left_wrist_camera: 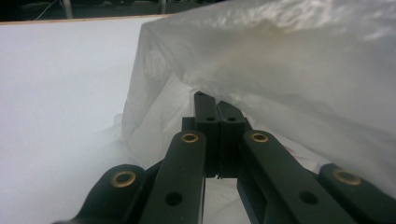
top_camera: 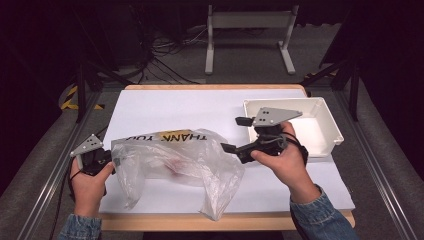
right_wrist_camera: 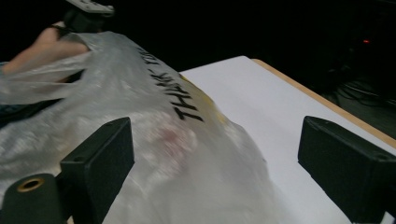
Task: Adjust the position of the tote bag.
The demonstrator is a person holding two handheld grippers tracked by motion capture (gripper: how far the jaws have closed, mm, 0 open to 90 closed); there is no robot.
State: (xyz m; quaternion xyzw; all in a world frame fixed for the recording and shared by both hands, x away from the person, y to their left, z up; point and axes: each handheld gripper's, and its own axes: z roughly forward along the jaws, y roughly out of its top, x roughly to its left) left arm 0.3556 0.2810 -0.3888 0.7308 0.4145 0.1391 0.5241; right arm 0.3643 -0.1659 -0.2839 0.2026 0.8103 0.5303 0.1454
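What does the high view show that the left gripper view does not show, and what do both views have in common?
High view alone: the white tray at the table's far right, the open right gripper beside the bag, both hands, and the print "THANK YOU" on the bag.

Left gripper view alone: the left gripper seen close, its jaws shut together on a fold of the bag's film.

Both: the translucent plastic bag and the white table top.
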